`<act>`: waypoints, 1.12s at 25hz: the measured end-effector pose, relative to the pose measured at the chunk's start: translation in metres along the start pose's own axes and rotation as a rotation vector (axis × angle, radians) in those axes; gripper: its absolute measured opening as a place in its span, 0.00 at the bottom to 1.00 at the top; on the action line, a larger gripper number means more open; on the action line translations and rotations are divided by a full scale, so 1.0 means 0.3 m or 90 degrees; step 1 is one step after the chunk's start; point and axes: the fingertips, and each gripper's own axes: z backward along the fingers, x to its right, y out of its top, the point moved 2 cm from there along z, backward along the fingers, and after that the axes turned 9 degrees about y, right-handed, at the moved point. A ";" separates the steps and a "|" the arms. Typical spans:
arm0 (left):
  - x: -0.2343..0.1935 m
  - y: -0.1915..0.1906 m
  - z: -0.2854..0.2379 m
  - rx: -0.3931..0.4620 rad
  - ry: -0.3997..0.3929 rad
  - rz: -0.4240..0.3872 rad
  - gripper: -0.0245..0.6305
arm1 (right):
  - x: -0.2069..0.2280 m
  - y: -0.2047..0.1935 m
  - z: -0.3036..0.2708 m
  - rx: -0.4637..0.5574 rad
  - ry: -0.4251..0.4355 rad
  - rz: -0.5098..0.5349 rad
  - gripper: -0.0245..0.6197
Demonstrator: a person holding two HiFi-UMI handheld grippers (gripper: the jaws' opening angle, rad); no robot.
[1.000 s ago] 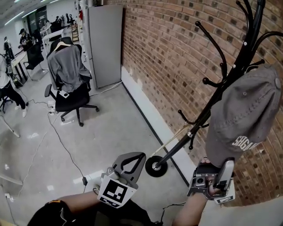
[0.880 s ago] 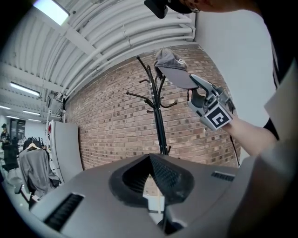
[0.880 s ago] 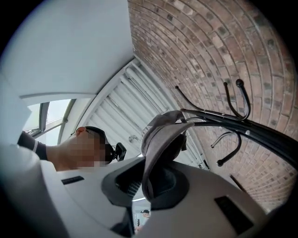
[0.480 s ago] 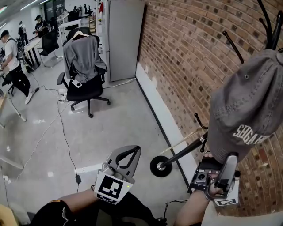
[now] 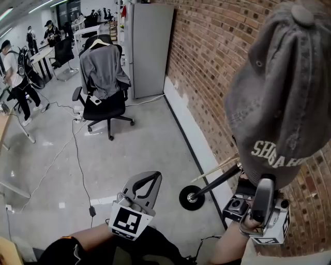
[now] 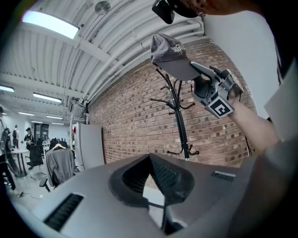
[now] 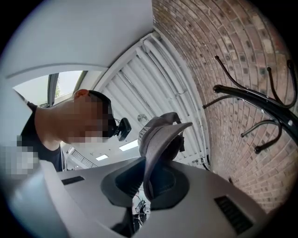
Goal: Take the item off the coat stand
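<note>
The cap (image 5: 279,103) was held just above the top of the coat stand (image 5: 217,181), and in the left gripper view it appeared clear of the hooks. The right tongs (image 5: 265,189) pinched the brim (image 7: 156,148) edge-on, with the pads bearing on both of its faces. The left tongs (image 5: 147,178) were pressed together and empty, well away from the coat stand on the side opposite the brick wall (image 5: 207,62). The cap was grey woven fabric with a domed, panelled crown, a cloth button (image 5: 305,14) at the crown's peak and pale embroidered lettering (image 5: 276,158) on the front. It was judged to be light and not fragile. The crown was soft and likely to fold under pressure, while the brim was a stiffened curved plate that kept its shape between the pads. The brim was therefore the preferred place to take hold, since the matte cloth gave good friction. The coat stand was black metal tubing with curved, ball-tipped hooks and a round base; these hooks could snag the fabric if the cap came back down among them.
</note>
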 end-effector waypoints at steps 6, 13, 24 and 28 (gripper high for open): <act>-0.056 -0.081 0.054 -0.027 0.027 -0.008 0.09 | -0.003 -0.300 0.139 -0.025 -0.109 -0.146 0.09; -0.151 -0.179 0.120 -0.054 0.038 -0.006 0.09 | -0.067 -0.630 0.317 -0.060 -0.298 -0.288 0.09; -0.464 -0.258 0.359 -0.062 -0.025 0.007 0.09 | -0.303 -0.919 0.159 -0.072 -0.423 -0.320 0.09; -0.571 -0.304 0.478 -0.045 -0.070 0.006 0.09 | -0.445 -1.019 0.044 -0.091 -0.441 -0.302 0.09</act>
